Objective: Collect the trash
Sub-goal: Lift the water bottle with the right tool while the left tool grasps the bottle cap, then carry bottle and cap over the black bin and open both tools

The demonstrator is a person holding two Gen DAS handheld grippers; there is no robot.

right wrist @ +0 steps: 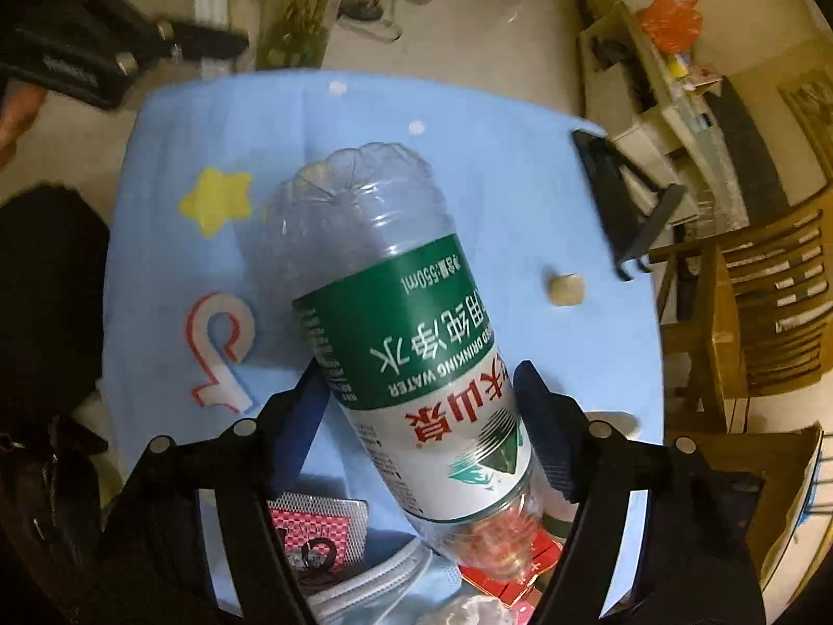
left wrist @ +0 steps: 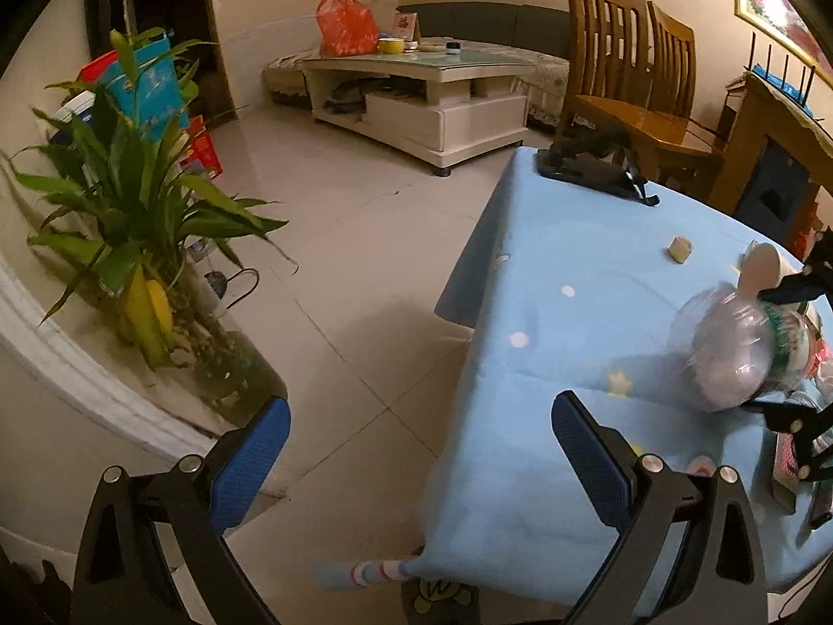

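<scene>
The right tongs (right wrist: 421, 406) are clamped on an empty plastic water bottle (right wrist: 395, 323), one blue pad on each side of its green and white label. The bottle points away from the camera with its clear ribbed base out ahead, over the table (right wrist: 500, 192), which wears a light blue cloth printed with a yellow star (right wrist: 216, 198) and a red and white figure. In the left wrist view the same bottle (left wrist: 729, 349) shows at the right edge, held between the black arms of the right tongs (left wrist: 775, 349), low over the cloth; whether it touches the cloth I cannot tell.

The left tongs (left wrist: 421, 448) stand wide apart with nothing between them, hanging over the near corner of the table (left wrist: 546, 260) and the tiled floor (left wrist: 364, 239) beside it.

Under the right tongs, at the near edge of the table, lie more bits of rubbish: a pink and silver packet (right wrist: 317, 526), a pale blue face mask (right wrist: 375, 583), a red box (right wrist: 515, 567) and a crumpled white scrap (right wrist: 468, 614). A small beige lump (right wrist: 565, 289) sits alone further out on the cloth, well apart from the bottle. A black stand (right wrist: 619, 198) rests at the far edge.

Beyond the table are a potted plant (left wrist: 140, 239), a low white table (left wrist: 416, 104) with an orange bag (left wrist: 346, 23) on it, and wooden chairs (left wrist: 630, 78).
</scene>
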